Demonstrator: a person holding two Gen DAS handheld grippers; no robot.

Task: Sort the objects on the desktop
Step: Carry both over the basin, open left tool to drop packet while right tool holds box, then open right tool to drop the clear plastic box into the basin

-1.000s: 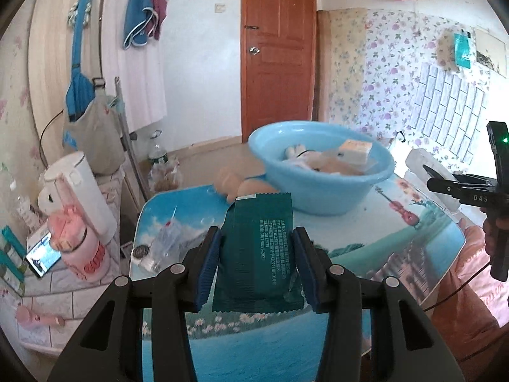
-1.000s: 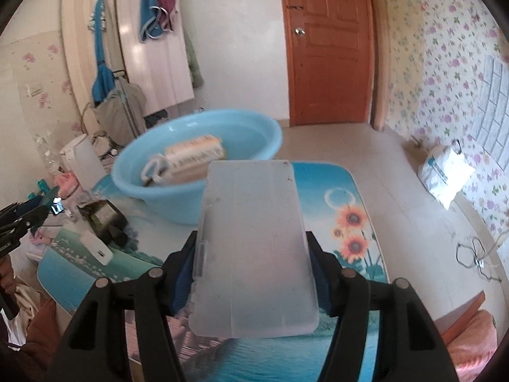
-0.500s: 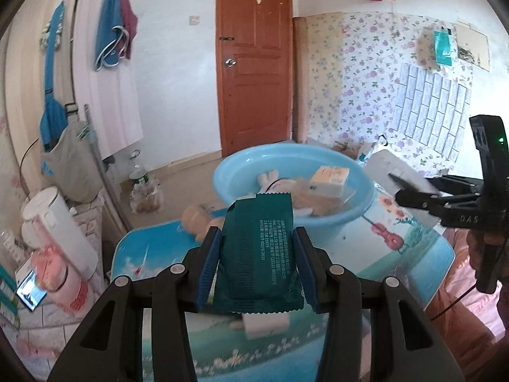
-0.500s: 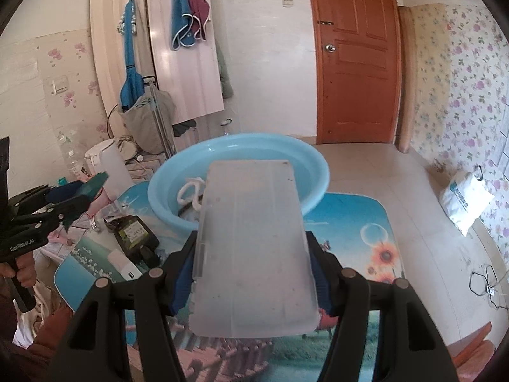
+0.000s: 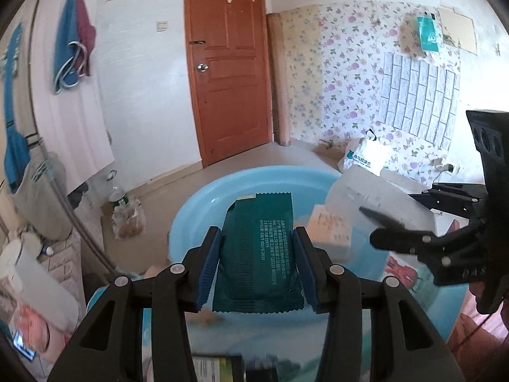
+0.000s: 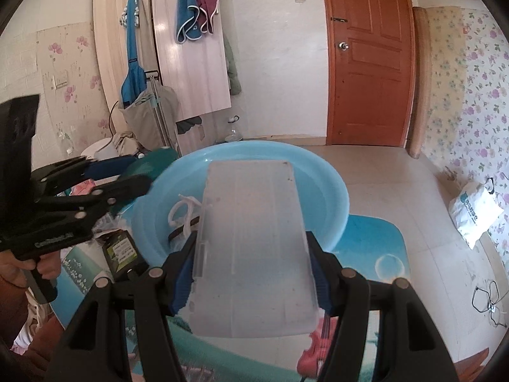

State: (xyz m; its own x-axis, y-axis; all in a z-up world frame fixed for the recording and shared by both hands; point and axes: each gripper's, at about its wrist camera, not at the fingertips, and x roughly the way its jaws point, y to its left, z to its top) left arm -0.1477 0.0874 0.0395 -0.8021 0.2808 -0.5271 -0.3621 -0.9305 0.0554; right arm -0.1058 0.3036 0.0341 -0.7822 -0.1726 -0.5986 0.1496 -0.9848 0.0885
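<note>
My left gripper [image 5: 257, 248] is shut on a dark green snack packet [image 5: 259, 251], held above the near rim of the light blue basin [image 5: 203, 203]. My right gripper [image 6: 251, 254] is shut on a frosted clear plastic box [image 6: 254, 248], which hangs over the basin [image 6: 327, 191] from the other side. In the left wrist view the same box [image 5: 375, 197] and the right gripper [image 5: 429, 242] show at the right. The left gripper [image 6: 105, 187] with the packet's tip appears at the left of the right wrist view. The basin holds a white cord [image 6: 183, 208] and a pale carton [image 5: 331, 226].
The table [image 6: 375, 242] carries a picture cloth of sea and sunflowers. A black charger [image 6: 122, 250] lies beside the basin. A white kettle [image 5: 38, 286] and pink things stand at the far left. A white bag [image 6: 474, 210] and cables lie on the floor.
Both grippers have moved in over the basin with their loads still held; the basin looms larger in both views, and the left gripper came much closer to the right one.
</note>
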